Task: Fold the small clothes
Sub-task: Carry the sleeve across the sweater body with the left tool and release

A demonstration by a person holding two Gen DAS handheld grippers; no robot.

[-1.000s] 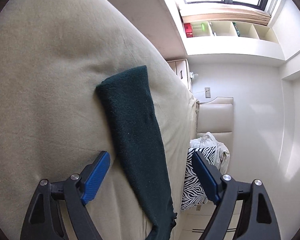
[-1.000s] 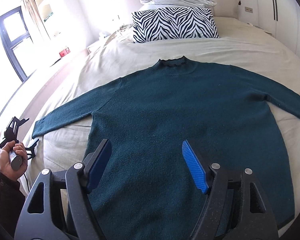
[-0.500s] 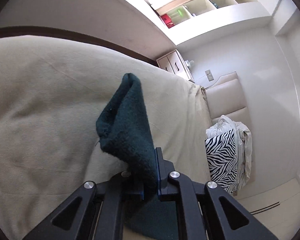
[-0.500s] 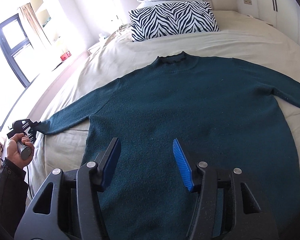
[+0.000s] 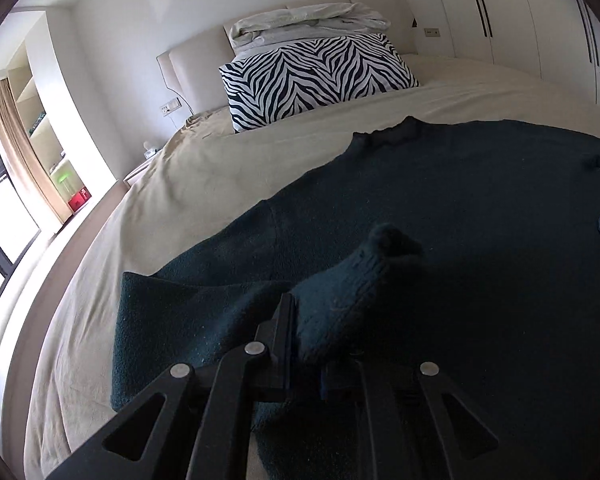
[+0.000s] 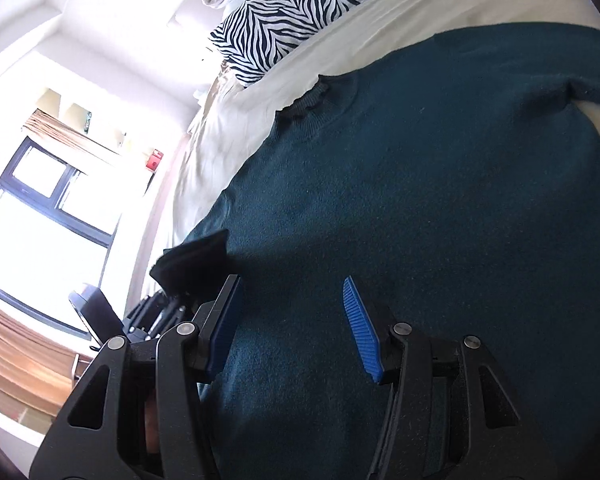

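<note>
A dark teal sweater (image 5: 440,208) lies flat on the beige bed (image 5: 204,184), collar toward the pillows. My left gripper (image 5: 306,344) is shut on the sweater's left sleeve cuff (image 5: 364,276) and holds it over the sweater's body, the sleeve folded inward. My right gripper (image 6: 290,320) is open, its blue pads (image 6: 360,332) spread just above the sweater (image 6: 400,184) body. In the right wrist view the left gripper with the cuff (image 6: 192,260) shows at the left.
A zebra-striped pillow (image 5: 312,76) and a bundled white duvet (image 5: 308,24) lie at the headboard. A window (image 6: 40,216) and shelves stand left of the bed. White wardrobe doors (image 5: 520,20) line the right wall.
My left gripper closed on the sleeve cuff and carried it from the bed's left side over onto the sweater body. My right gripper moved forward and tilted, staying open.
</note>
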